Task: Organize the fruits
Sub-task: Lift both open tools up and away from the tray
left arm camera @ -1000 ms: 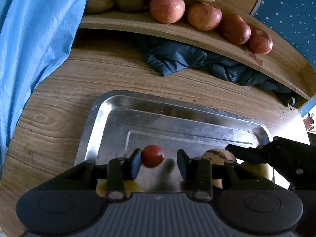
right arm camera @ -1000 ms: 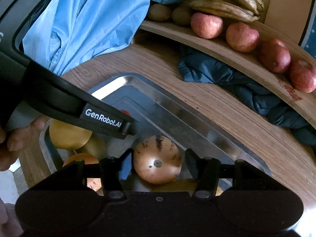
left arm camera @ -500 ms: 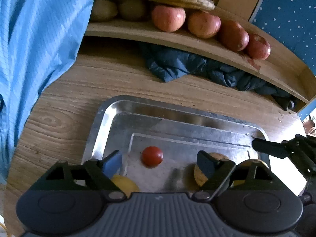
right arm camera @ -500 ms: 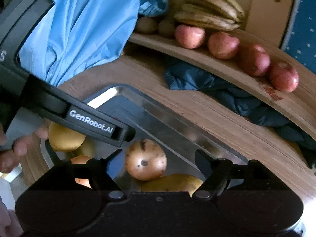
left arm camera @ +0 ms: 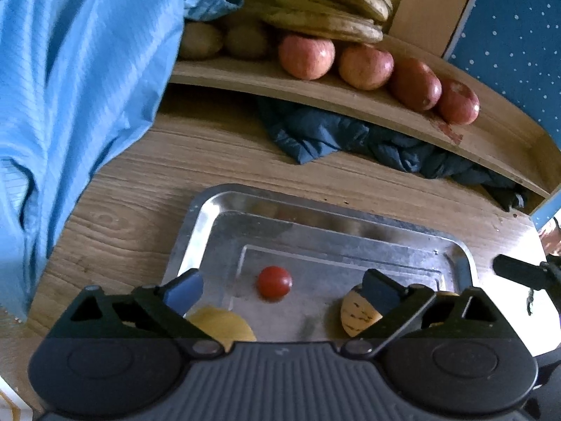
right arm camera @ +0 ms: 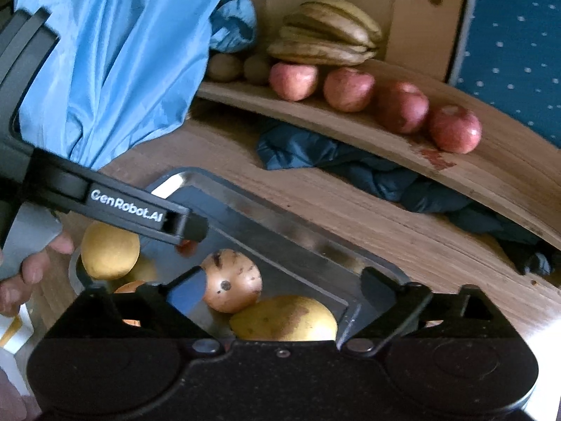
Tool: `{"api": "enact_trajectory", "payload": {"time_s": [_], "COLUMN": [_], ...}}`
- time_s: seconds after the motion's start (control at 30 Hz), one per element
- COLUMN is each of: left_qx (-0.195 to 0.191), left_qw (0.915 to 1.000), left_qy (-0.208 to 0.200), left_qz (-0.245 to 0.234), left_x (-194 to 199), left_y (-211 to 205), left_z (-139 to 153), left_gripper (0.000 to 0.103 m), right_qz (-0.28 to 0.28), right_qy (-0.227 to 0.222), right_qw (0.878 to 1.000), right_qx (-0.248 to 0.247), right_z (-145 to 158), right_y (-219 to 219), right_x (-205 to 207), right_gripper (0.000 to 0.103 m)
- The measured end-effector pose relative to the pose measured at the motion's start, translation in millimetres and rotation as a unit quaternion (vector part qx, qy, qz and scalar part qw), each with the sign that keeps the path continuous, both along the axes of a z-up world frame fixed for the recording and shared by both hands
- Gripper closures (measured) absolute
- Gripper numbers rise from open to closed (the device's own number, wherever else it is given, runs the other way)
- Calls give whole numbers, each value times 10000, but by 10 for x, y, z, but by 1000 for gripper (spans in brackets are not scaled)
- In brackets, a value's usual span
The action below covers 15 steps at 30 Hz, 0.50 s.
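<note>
A metal tray (left arm camera: 196,231) lies on the wooden table. A small red tomato (left arm camera: 273,282) rests on it between the fingers of my left gripper (left arm camera: 280,289), whose jaws are opening wide and touch nothing. In the right wrist view a round brown spotted fruit (right arm camera: 231,280) and a yellow mango (right arm camera: 284,319) lie on the tray (right arm camera: 315,245) between the fingers of my right gripper (right arm camera: 282,289), also opening and clear of both. A yellow fruit (right arm camera: 108,251) sits at the tray's left end. One finger of the left gripper (right arm camera: 140,207) crosses above it.
A curved wooden shelf (left arm camera: 350,98) at the back carries several red apples (left arm camera: 306,56), bananas (left arm camera: 329,17) and kiwis (left arm camera: 200,40). A dark blue cloth (left arm camera: 350,137) is bunched under it. Light blue fabric (left arm camera: 77,80) hangs at the left. A person's hand (right arm camera: 31,270) holds the left gripper.
Both grippers have spread their jaws wide, away from the tomato and the spotted fruit, which stay on the tray. Both views have pulled back and up a little.
</note>
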State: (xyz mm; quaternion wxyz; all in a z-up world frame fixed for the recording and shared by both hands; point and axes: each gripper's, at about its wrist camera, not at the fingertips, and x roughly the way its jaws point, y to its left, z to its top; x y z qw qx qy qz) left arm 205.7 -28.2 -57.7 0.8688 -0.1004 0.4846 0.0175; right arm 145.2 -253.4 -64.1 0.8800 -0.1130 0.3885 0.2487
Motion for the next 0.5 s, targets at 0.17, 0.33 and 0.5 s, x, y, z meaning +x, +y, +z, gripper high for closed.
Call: {"api": "enact_trajectory", "payload": {"time_s": [0.17, 0.33, 0.5], "left_qx": [107, 174, 323], "left_qw": [9998, 9993, 9984], "left_qy": [-96, -217, -341], "left_qz": [108, 256, 317], "left_x": [-55, -113, -162], "left_y": [33, 58, 33], "left_z": [59, 117, 184], "left_gripper": [1, 1, 1], "right_qz": [-246, -574, -934], "right_qy": [-162, -346, -471], "right_qw": [9996, 9978, 9944], "right_qx": [7, 17, 138], "right_z": [80, 163, 265], "right_y": [-69, -131, -231], "right_x": [-59, -79, -92], "right_gripper": [4, 1, 1]}}
